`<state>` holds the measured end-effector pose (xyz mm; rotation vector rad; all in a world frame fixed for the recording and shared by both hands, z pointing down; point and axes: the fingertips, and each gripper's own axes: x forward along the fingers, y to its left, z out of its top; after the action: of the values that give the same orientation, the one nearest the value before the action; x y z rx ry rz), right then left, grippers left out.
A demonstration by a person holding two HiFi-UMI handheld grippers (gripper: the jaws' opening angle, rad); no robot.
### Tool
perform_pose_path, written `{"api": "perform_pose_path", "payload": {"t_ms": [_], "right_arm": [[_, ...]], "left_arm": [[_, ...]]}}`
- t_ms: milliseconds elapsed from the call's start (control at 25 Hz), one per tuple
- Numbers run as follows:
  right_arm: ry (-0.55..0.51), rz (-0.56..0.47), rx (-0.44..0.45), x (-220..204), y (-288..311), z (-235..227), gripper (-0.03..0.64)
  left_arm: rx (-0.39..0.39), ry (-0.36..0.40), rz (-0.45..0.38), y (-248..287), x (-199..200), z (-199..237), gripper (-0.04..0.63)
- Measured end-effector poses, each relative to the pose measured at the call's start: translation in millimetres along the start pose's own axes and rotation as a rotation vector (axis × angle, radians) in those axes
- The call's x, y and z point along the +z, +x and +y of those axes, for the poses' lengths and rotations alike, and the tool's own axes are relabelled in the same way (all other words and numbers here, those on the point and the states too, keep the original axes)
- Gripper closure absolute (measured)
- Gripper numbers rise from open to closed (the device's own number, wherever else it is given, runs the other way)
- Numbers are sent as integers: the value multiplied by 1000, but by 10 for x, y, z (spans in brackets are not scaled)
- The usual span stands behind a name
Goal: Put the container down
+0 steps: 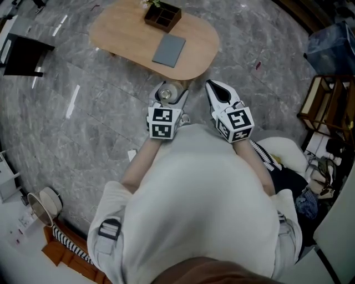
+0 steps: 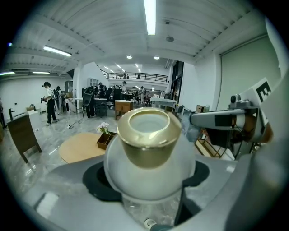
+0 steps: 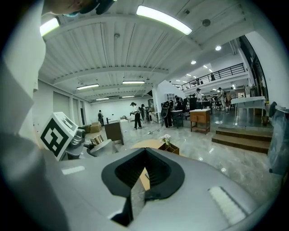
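Note:
The container (image 2: pixel 149 149) is a round frosted-white jar with a gold neck, open at the top. My left gripper (image 2: pixel 149 189) is shut on its body and holds it upright in the air. In the head view the container (image 1: pixel 166 93) sits in the left gripper (image 1: pixel 166 102), above the floor just short of the oval wooden table (image 1: pixel 122 33). Beside it on the right, my right gripper (image 1: pixel 217 91) is shut with nothing in it. In the right gripper view its jaws (image 3: pixel 143 178) meet, with only the pad hollow between them.
On the table lie a grey flat pad (image 1: pixel 169 50) and a dark wooden compartment box (image 1: pixel 162 15) with flowers. A black chair (image 1: pixel 22 55) stands at the left and a wooden rack (image 1: pixel 324 111) at the right. Grey marble floor (image 1: pixel 83 122) surrounds the table; people stand far off.

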<state>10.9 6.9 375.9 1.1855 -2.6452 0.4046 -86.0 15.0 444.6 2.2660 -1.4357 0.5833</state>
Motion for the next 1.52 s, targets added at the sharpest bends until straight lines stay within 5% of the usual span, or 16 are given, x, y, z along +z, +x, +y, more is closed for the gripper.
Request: {"api": "perform_pose_path", "payload": {"t_ms": [600,1040,1520], "right_arm": [[-20,52,-64,45,675,-583,618],[13,144,35,-218,1440,-1260,618],[54,226,52,-778,2222,-2079,618]], "left_arm": [[-33,-21,7,788,335,396,247],[35,-87,66,1841,224,741,247],[62,-73,152,3190,-176,1011,247]]}}
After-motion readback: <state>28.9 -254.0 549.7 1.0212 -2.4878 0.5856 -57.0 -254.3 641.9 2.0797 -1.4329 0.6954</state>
